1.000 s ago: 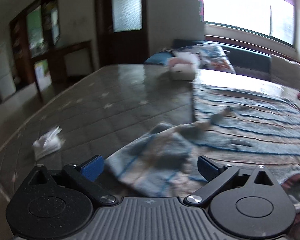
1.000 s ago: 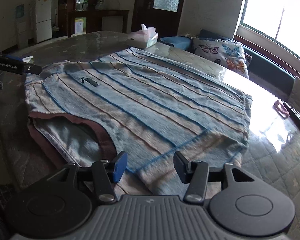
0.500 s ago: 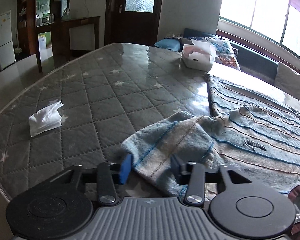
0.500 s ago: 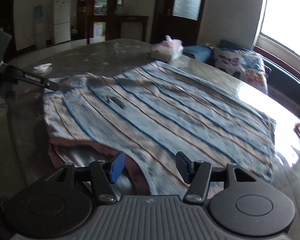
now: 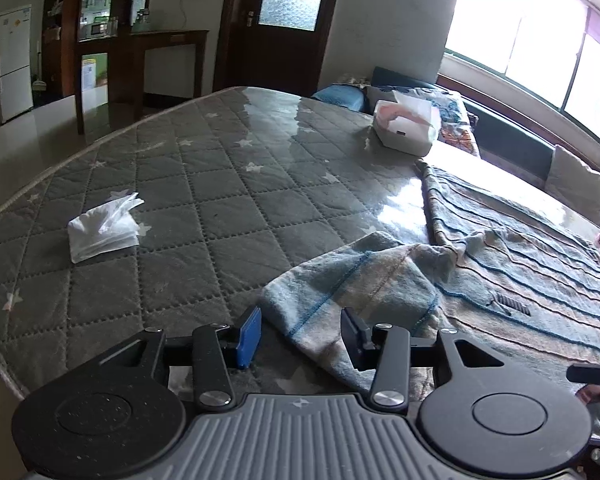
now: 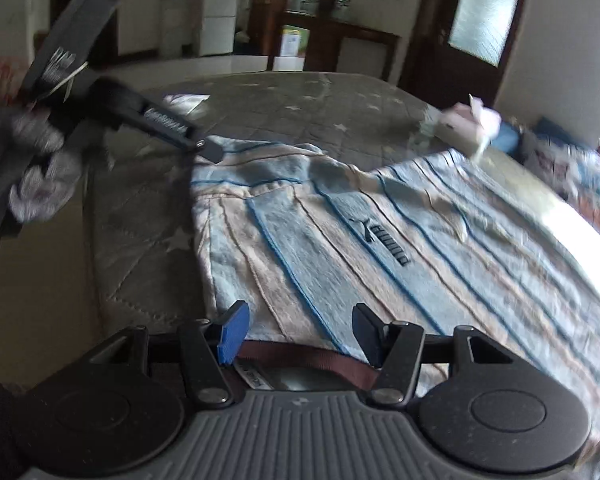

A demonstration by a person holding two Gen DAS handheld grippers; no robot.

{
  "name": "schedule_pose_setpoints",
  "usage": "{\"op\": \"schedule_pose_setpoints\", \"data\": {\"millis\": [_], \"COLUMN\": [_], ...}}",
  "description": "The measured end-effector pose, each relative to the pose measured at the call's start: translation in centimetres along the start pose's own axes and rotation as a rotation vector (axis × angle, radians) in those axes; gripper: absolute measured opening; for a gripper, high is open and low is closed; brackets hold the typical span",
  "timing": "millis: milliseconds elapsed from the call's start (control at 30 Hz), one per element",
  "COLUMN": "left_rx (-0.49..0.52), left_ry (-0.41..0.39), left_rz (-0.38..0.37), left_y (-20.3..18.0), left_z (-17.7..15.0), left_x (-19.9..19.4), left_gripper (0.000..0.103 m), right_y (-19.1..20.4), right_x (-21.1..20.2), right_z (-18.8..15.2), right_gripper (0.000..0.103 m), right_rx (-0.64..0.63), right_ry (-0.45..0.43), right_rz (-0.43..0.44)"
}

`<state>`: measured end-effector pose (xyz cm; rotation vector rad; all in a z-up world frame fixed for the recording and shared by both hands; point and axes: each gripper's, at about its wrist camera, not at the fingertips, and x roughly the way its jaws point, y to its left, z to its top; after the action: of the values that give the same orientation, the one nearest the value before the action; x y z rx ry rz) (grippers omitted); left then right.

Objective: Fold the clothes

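A light-blue and beige striped T-shirt (image 6: 380, 264) with a dark logo lies flat on the grey quilted table cover (image 5: 220, 200). In the left wrist view its sleeve (image 5: 352, 280) sticks out toward me. My left gripper (image 5: 300, 320) straddles the sleeve's end. Its jaws are opening and the pads (image 5: 248, 332) stand just off the cloth. The right wrist view is blurred. There my right gripper (image 6: 296, 328) is open over the brown collar band (image 6: 304, 356), gripping nothing. The left gripper's finger (image 6: 172, 128) reaches the sleeve from the left.
A tissue box (image 5: 404, 128) stands at the far side of the table. A crumpled white tissue (image 5: 104, 228) lies to the left. The table's edge runs along the left and near sides. Cushions (image 5: 576, 180) line a bench under the window.
My left gripper's jaws have narrowed from wide apart to close around the sleeve end. My right gripper has swung left along the shirt to the collar.
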<state>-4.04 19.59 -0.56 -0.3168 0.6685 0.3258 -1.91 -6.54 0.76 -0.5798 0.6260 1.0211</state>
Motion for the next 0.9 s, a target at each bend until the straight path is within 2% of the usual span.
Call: {"op": "schedule_pose_setpoints", "data": {"millis": [200,300,467,567,600,767,800,833,900], "left_rx": [-0.014,-0.027,-0.049,-0.045,-0.043,-0.041,-0.042,-0.046,-0.057], "left_ry": [-0.003,-0.002,0.000,-0.002,-0.002,-0.008,-0.009,-0.007,-0.002], "left_rz": [-0.023,-0.031,-0.025,-0.019,-0.017,-0.019,-0.022,-0.028,-0.041], "left_y": [0.2,0.5,1.1,1.2,1.2,0.9,0.9,0.9,0.8], "left_z": [0.0,0.0,0.0,-0.2,-0.2,-0.1,0.0,0.1,0.3], "left_x": [0.1,0.0,-0.4,-0.6,-0.6,-0.2,0.0,0.1,0.3], "left_gripper": [0.034,0.024,0.024,0.034,0.041,0.039,0.032,0.017,0.008], "right_y": [-0.2,0.2,1.3,1.9,2.1,2.6,2.6,2.6,2.5], "right_x": [0.7,2.3,4.4,5.2,5.4,6.0,6.1,6.0,6.1], "right_z": [1.8,3.0,4.6,5.2,5.3,5.6,5.7,5.7,5.7], "right_gripper": [0.059,0.059,0.059,0.059,0.059,0.059,0.059,0.059,0.059], "right_rx": [0.009,0.007,-0.015,-0.028,-0.031,-0.034,-0.033,-0.033,-0.032], "right_ry": [-0.021,-0.020,-0.022,-0.020,-0.020,-0.018,-0.018,-0.017,-0.017], "right_rz": [0.003,0.007,0.034,0.046,0.044,0.039,0.040,0.040,0.040]}}
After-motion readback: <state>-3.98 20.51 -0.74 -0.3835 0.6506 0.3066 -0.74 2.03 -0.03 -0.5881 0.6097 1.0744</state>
